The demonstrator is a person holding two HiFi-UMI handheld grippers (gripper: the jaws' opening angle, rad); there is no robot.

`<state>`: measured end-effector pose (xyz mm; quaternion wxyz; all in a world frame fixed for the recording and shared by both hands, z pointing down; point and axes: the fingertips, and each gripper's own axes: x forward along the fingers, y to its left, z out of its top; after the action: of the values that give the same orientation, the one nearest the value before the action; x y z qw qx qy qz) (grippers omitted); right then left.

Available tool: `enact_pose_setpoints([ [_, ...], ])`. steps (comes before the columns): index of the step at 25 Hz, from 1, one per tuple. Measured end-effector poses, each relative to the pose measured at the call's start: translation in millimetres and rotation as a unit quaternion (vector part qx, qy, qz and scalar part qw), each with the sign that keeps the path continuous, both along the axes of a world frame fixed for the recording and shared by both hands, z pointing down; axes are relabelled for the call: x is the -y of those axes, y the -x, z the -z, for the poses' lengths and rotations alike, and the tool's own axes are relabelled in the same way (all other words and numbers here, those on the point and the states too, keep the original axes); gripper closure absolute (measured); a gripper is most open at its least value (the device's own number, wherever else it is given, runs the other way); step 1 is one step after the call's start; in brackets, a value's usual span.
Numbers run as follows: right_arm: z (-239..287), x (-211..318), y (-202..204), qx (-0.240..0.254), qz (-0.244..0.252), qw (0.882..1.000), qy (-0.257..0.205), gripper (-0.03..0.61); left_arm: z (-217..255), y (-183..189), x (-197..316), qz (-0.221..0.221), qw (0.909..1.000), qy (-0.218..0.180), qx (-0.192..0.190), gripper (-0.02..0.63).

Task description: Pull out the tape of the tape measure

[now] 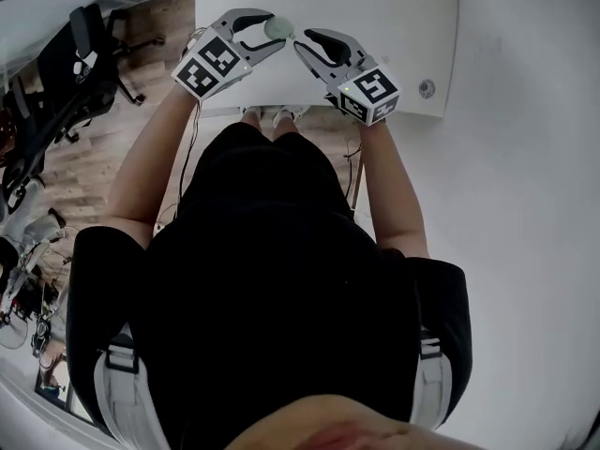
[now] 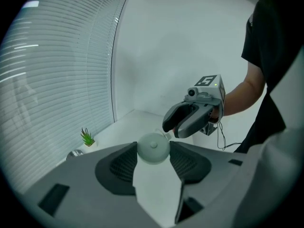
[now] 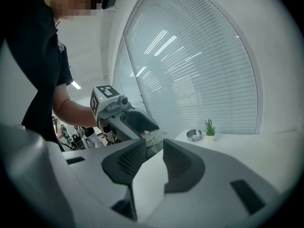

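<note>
A round pale green tape measure [image 2: 153, 147] sits between the pads of my left gripper [image 2: 153, 151], which is shut on it and holds it above the white table [image 1: 384, 26]. From above, the tape measure [image 1: 278, 27] shows at the tips of the left gripper [image 1: 269, 34]. A small tab [image 2: 164, 135] sticks out of its far side toward my right gripper [image 2: 175, 127]. The right gripper [image 3: 154, 144] points at the tape measure [image 3: 155, 137] with a narrow gap between its jaws; its pads press on nothing that I can see. The two grippers face each other, tips nearly touching.
A small potted plant [image 3: 209, 127] and a round metal dish [image 3: 193, 135] stand at the table's far end by the blinds. Office chairs [image 1: 84, 64] stand on the wooden floor to the left. The table has a round grommet [image 1: 427, 88] on the right.
</note>
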<state>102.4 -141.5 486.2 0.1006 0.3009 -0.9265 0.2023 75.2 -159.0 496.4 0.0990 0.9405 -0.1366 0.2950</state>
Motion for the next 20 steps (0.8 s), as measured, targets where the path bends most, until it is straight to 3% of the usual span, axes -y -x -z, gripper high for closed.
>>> enact_pose_setpoints([
  [13, 13.5, 2.1, 9.9, 0.010, 0.029, 0.999, 0.012, 0.493, 20.6, -0.1, -2.8, 0.005, 0.9998, -0.021, 0.003, 0.390],
  [20, 18.5, 0.5, 14.8, 0.012, 0.044, 0.999, 0.014, 0.545, 27.0, -1.4, -2.9, 0.003, 0.9997, -0.024, 0.003, 0.389],
])
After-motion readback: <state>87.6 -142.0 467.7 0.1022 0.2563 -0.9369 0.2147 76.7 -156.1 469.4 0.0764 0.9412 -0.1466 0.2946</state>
